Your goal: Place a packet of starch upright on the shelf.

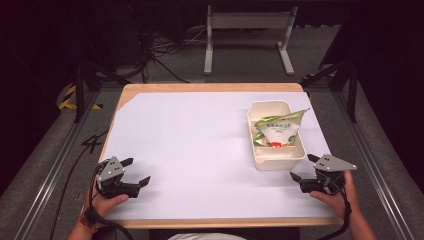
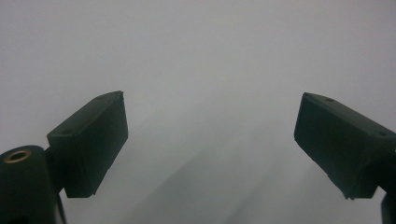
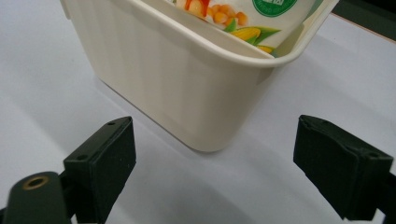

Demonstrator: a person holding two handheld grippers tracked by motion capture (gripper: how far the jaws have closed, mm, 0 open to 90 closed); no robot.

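Note:
A cream plastic bin point(image 1: 276, 156) stands at the right of the white table sheet point(image 1: 190, 145). Inside it leans a white and green snack bag point(image 1: 276, 131) printed with corn. My right gripper point(image 1: 304, 168) rests open just right of the bin's near corner. In the right gripper view the bin's corner point(image 3: 201, 93) sits beyond my right gripper point(image 3: 215, 154), with the bag point(image 3: 243, 18) above the rim. My left gripper point(image 1: 136, 171) rests open at the near left with nothing between its jaws. The left gripper view has my left gripper point(image 2: 210, 140) over bare white sheet.
A wooden table edge point(image 1: 210, 87) frames the sheet. A white metal stand point(image 1: 248, 37) and loose cables point(image 1: 160, 52) lie on the floor beyond the table. Metal rails point(image 1: 55, 165) run along both sides.

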